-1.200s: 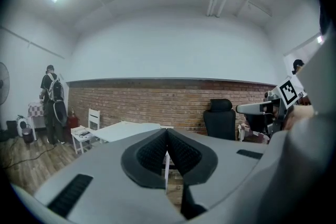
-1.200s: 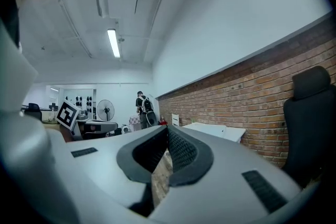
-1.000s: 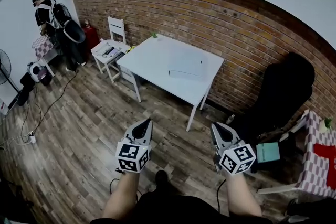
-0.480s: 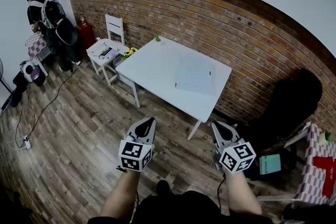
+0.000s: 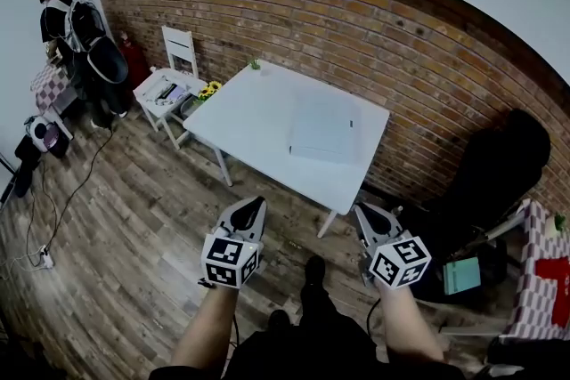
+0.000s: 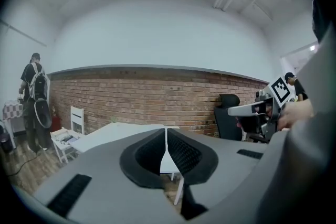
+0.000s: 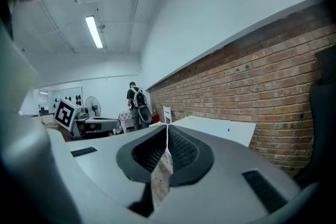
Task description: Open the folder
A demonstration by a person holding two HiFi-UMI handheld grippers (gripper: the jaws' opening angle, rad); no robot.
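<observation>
A pale, closed folder lies flat on the right half of a white table by the brick wall. Both grippers are held out over the wooden floor, short of the table's near edge. My left gripper points at the table with its jaws shut and nothing between them. My right gripper is level with it on the right, also shut and empty. In the left gripper view the shut left gripper faces the table. The right gripper view shows the closed right gripper and the table beyond.
A white chair with items on its seat and yellow flowers stand left of the table. A person with a backpack is at the far left. A black office chair and a checked-cloth table sit on the right. Cables trail across the floor.
The table and folder have drawn closer and larger in the head view as I walked toward them. Both grippers stay shut and side by side.
</observation>
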